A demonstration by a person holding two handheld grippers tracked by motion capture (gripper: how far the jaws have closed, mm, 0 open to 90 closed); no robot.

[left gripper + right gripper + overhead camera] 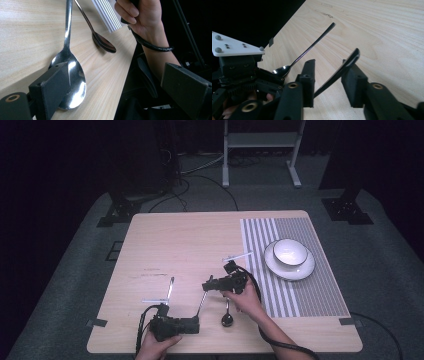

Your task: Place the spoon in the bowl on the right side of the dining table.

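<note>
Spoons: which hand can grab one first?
Right, probably. The right gripper has a spoon handle between its open jaws, ready to squeeze. The left gripper stands wide open with a spoon bowl beside one jaw, not between them.

We see a light wooden surface point(190, 240) bearing a striped placemat point(310, 290) on its right side, with a white plate point(300, 270) on the mat. Two spoons point(202, 302) point(227, 315) lie on the bare wood near the front edge.
</note>
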